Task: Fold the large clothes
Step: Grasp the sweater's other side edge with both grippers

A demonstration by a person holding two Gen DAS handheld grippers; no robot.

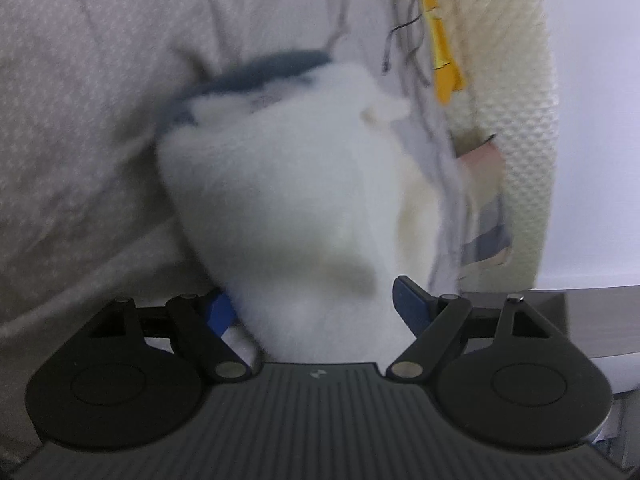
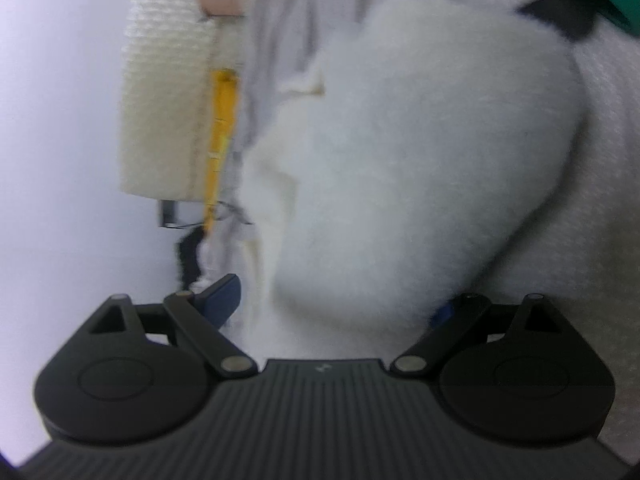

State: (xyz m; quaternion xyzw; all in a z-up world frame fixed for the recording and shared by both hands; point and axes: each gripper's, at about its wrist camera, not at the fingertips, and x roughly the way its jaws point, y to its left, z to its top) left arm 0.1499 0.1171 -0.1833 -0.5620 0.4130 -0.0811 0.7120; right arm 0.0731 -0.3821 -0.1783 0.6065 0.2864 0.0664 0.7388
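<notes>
fleece garment (image 1: 288, 200) bulges between the left tool's (image 1: 316, 312) fingers, patterned bedding (image 1: 80, 100) behind it.

A bulky white fleece garment (image 1: 288, 200) fills the gap between the blue fingers (image 1: 410, 304) of the left hand-held gripper (image 1: 316, 308), blocking the way forward. To its right, a cream waffle-knit sleeve (image 1: 520, 120) and yellow strap (image 1: 442, 48) crowd close. In the right wrist view the same fleece (image 2: 420, 168) bars the right hand-held gripper (image 2: 340, 300); open pale wall (image 2: 60, 140) lies left of the sleeve (image 2: 164, 100).
</notes>
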